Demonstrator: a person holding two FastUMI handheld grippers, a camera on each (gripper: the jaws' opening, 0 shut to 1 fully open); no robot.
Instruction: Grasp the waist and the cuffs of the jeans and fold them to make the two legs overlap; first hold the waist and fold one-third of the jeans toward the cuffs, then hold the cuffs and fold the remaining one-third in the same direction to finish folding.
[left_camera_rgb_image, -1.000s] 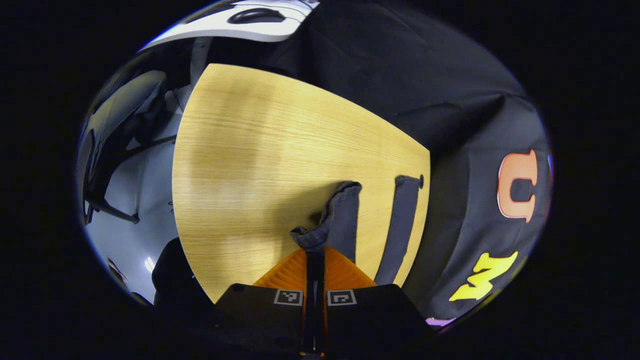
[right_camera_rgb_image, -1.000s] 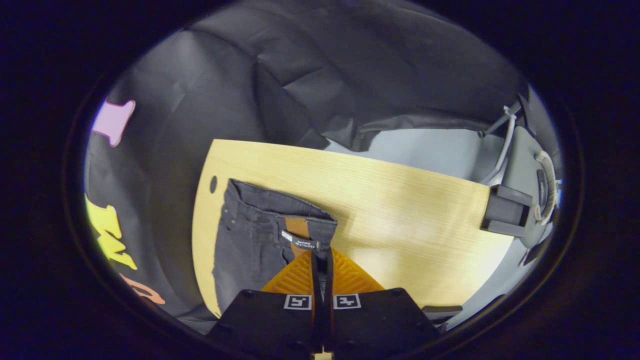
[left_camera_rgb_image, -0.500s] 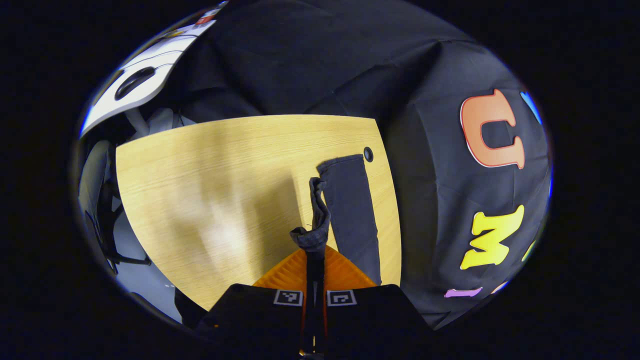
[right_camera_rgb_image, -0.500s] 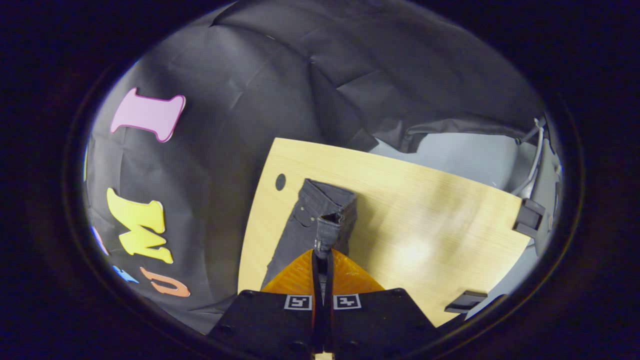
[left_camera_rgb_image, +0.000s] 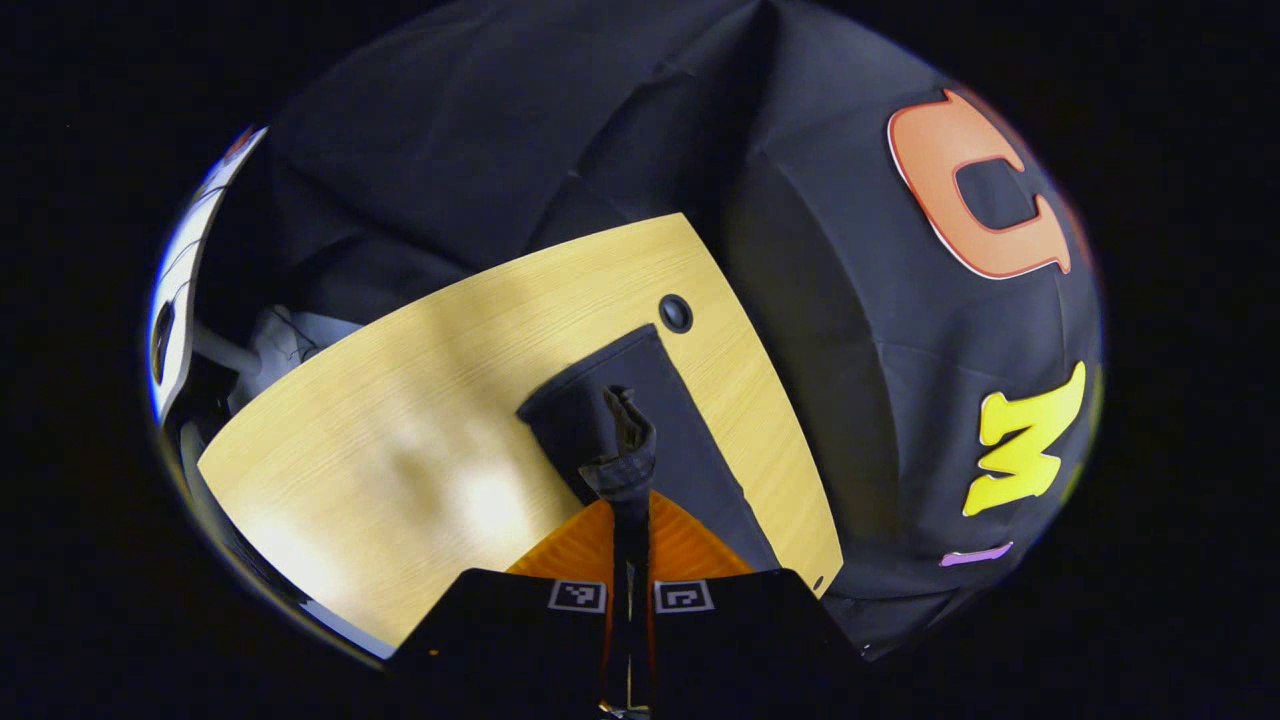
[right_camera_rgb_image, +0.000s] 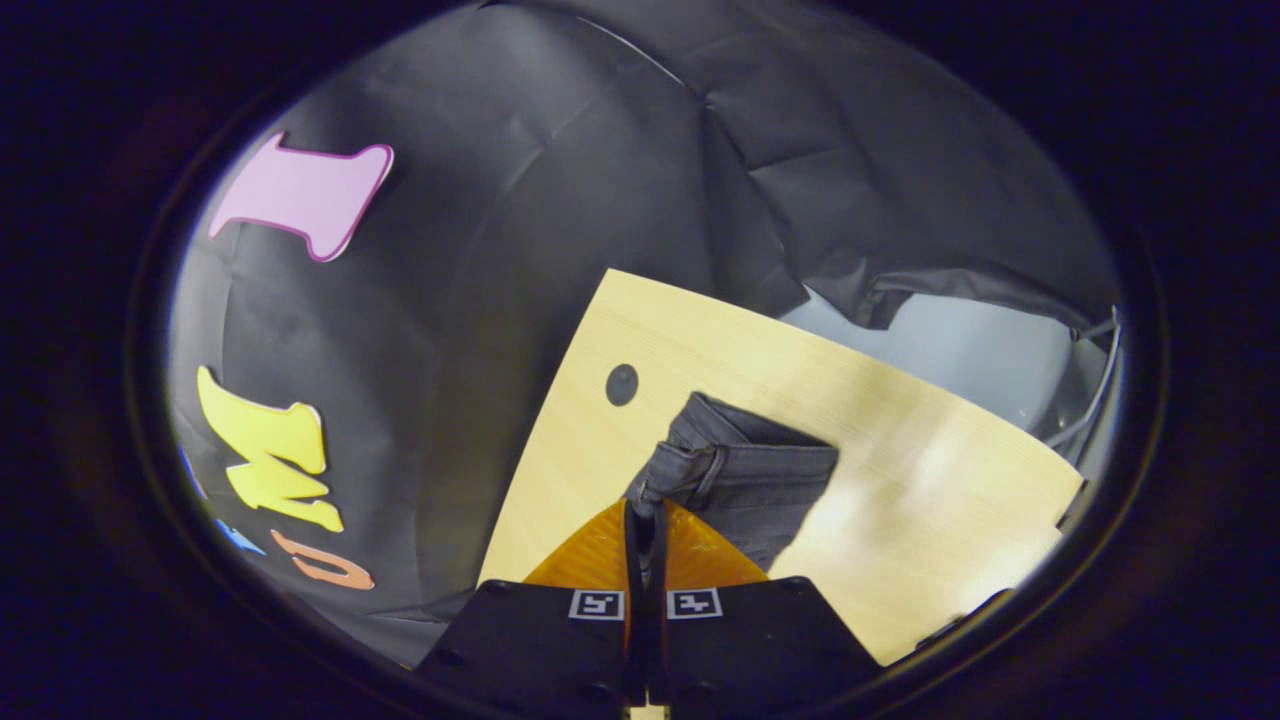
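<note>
One jeans on table; left tongs pinch cuff, right tongs pinch waist.

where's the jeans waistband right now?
In the right gripper view, the waistband is pinched in the right tongs, lifted just above the wooden table, below and right of the table's round hole.

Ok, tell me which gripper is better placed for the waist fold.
Right, probably. The right gripper is shut on the jeans' waistband, so it could carry that end along the table. The left gripper pinches a cuff.
</note>
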